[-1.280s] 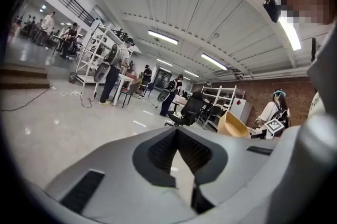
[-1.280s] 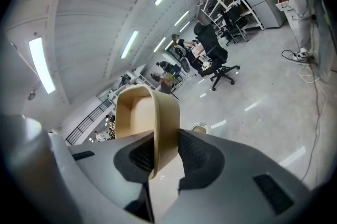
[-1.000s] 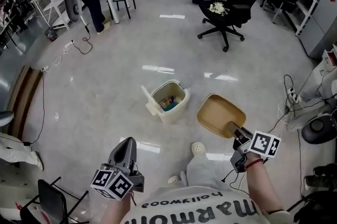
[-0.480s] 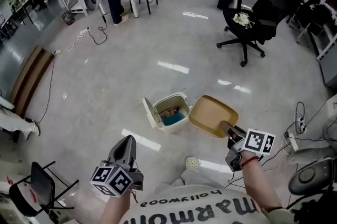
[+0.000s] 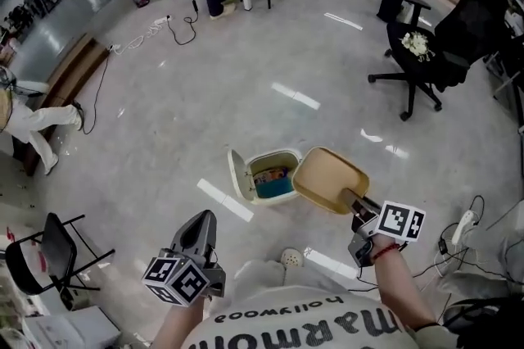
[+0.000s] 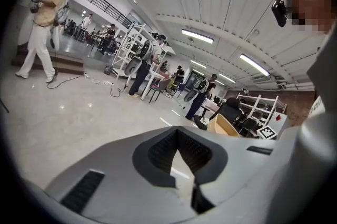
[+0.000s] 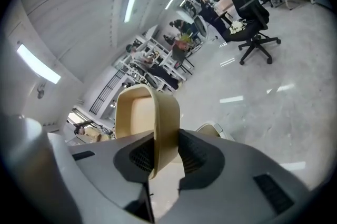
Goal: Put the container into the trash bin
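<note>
**Container at the bin's edge, drop not yet made**

The right gripper is pinching the container. In the right gripper view its two pads press on either side of the tan side wall, with the rim standing up between them, so the hold is on one edge only. The rest of the shallow tub hangs out beyond the jaws with its open side turned up and towards the person. The left gripper is held low on the other side with its jaws pressed together on nothing. It has no part in this step.

In the head view the container's far edge overlaps the right rim of the trash bin. The bin stands on the open floor just ahead of the person's feet. Its lid is swung back to the left and some coloured rubbish lies inside. How high the tub sits above the rim cannot be told from here.

The step in hand looks like the last of the carry, bringing the container over the bin's mouth. The tub appears about as wide as the opening, so the next move probably calls for shifting it left until it is centred. It would then need tilting so that an edge goes in first, before the jaws spread. If it is let go where it is, it may catch on the right rim or tip out onto the floor.
</note>
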